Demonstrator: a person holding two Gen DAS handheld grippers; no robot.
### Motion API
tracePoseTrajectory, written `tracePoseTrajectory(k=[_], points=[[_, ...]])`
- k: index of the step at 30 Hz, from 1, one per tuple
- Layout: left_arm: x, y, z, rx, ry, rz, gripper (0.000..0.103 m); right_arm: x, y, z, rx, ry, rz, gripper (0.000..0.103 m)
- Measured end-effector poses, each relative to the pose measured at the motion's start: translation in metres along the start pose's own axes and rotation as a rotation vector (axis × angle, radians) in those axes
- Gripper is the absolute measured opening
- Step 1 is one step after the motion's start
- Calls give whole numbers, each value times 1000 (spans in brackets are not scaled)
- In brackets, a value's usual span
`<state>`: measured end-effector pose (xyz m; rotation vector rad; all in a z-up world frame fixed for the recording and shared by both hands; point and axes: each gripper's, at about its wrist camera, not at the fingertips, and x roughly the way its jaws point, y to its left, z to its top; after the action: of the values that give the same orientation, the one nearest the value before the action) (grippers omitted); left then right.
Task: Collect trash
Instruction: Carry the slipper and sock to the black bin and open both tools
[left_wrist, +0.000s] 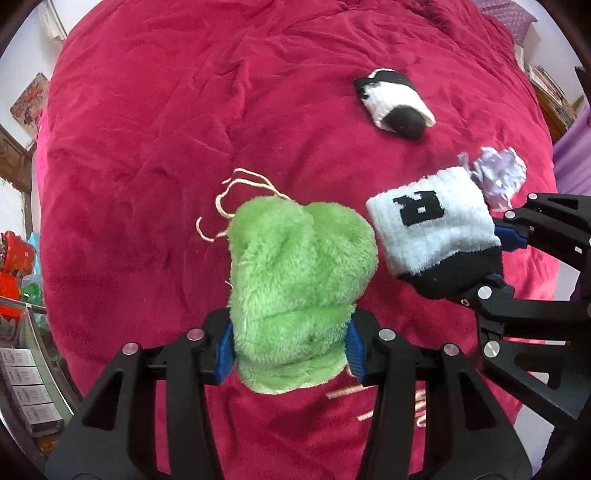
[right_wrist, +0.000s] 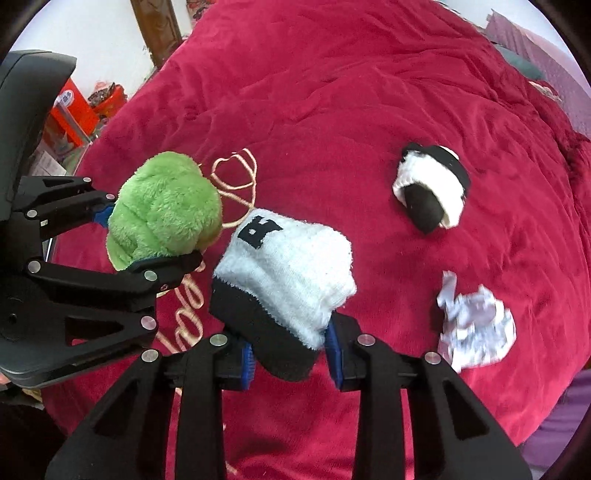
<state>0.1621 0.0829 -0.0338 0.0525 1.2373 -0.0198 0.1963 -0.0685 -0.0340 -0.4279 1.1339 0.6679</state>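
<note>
My left gripper (left_wrist: 290, 352) is shut on a fluffy green sock (left_wrist: 299, 273) and holds it above the red bedspread (left_wrist: 147, 147). My right gripper (right_wrist: 293, 360) is shut on a white and black sock with a black letter R (right_wrist: 288, 273). The two held socks are side by side, almost touching. The right gripper shows in the left wrist view (left_wrist: 506, 258), the left gripper in the right wrist view (right_wrist: 147, 243) with the green sock (right_wrist: 162, 210). A crumpled white paper ball (right_wrist: 476, 325) lies on the bed right of the R sock, also in the left wrist view (left_wrist: 495, 177).
A second white and black sock, rolled up (left_wrist: 395, 103), lies farther back on the bed (right_wrist: 432, 188). Loose peach string (left_wrist: 236, 199) lies by the green sock. Shelves with boxes (left_wrist: 26, 369) stand left of the bed. A purple pillow (right_wrist: 535, 55) is at the far right.
</note>
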Motion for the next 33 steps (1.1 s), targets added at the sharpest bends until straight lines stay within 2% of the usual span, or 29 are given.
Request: tracePoseTrajectory(k=[6,14,33], points=[[-10,-15,-6,36,-9,8,48,-22,8,-22,64,-31,13,28],[-29,-47,-30,108,-22,-5,48,-50,11,-63,142,-46,-11,29],[-54,-133,-62,311,-31,-31,48,-90,-15,-159,370,-58,-76,29]])
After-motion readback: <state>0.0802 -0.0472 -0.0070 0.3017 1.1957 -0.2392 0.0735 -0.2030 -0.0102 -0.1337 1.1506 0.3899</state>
